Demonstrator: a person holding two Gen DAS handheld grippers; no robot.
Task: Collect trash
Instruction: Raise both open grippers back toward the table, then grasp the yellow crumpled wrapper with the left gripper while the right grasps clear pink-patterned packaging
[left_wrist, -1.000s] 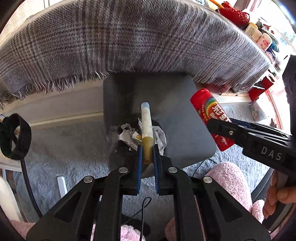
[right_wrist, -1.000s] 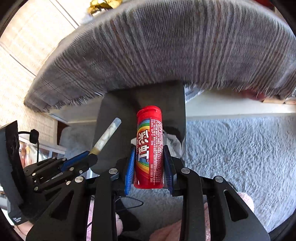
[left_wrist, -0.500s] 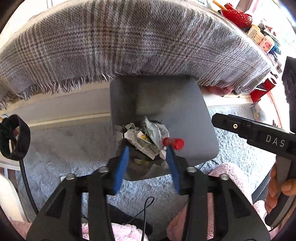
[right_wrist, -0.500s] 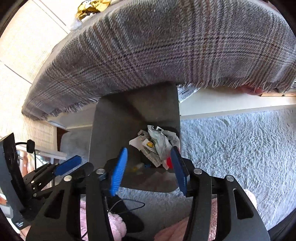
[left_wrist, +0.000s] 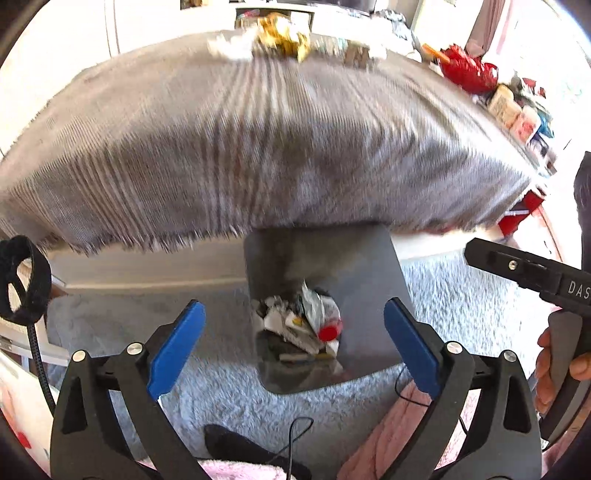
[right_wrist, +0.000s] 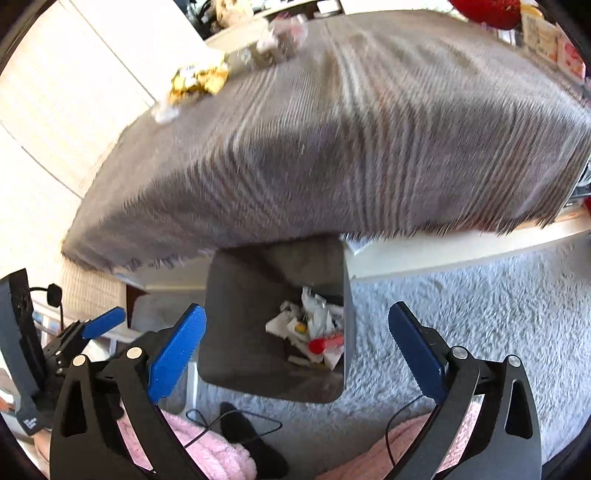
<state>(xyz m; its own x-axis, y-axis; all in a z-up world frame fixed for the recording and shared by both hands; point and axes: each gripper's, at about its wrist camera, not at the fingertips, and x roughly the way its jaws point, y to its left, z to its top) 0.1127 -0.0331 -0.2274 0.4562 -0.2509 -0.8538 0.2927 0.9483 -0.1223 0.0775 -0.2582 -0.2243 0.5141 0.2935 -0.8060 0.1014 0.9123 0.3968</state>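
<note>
Red-capped tube (left_wrist: 330, 332) lies in grey bin (left_wrist: 373, 266) w/ paper scraps, below both grippers' spread, empty jaws.

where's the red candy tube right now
The red candy tube lies inside the grey bin on the crumpled paper, low centre in both wrist views, just below the blanket edge.

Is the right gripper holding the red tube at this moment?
No: in the right wrist view the right gripper is wide open and empty, and the red tube lies among crumpled paper inside the grey bin.
</note>
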